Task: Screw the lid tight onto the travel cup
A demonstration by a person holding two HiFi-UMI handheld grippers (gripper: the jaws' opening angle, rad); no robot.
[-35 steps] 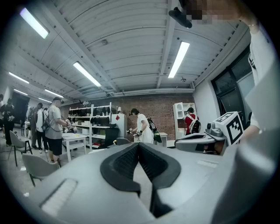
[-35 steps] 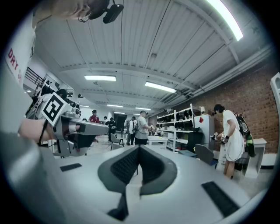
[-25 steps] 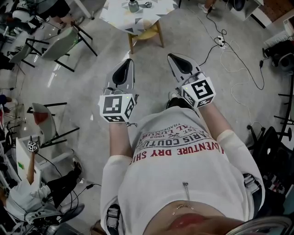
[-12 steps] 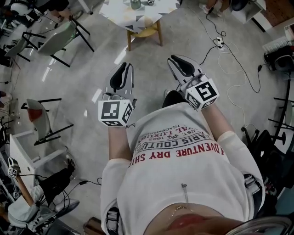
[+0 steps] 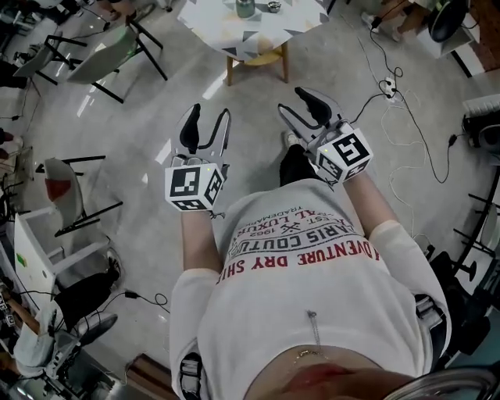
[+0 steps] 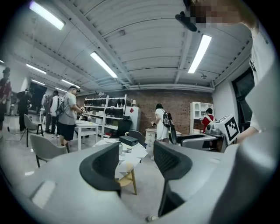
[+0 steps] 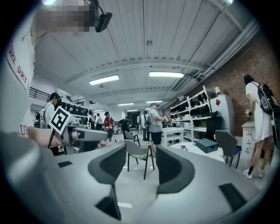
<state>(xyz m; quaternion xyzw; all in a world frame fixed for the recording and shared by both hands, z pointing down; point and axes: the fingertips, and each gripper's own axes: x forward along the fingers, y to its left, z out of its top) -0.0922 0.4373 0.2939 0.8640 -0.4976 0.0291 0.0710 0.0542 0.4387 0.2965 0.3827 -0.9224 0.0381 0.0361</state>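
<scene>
Both sets of jaws are opening, pads apart, nothing between them. The left gripper [image 5: 209, 119] and right gripper [image 5: 299, 105] are held side by side in front of the chest, over bare floor, aimed at the table [image 5: 223, 37] ahead.

The travel cup [image 5: 244, 8] stands upright on that table, well apart from both grippers, at the top edge of the head view. The small dark thing just beside it looks like the lid [image 5: 273, 6], but it's too small to confirm. In the left gripper view the cup shows far off past the pads, near a black box [image 6: 128, 140] on the same table.

My read: task not started, the step in hand is the approach.

How to do it well:
- Walk right up to the table before reaching. The cable [image 5: 406, 117] lies off to the right, so the path looks free.
- Get the jaws fully wide first.
- One gripper clamps the cup wall low so it can't spin.
- The other takes the lid by its rim and sets it flat on the mouth.
- Back-turn slightly to seat the thread, then tighten. A tilted lid means cross-threading.
</scene>
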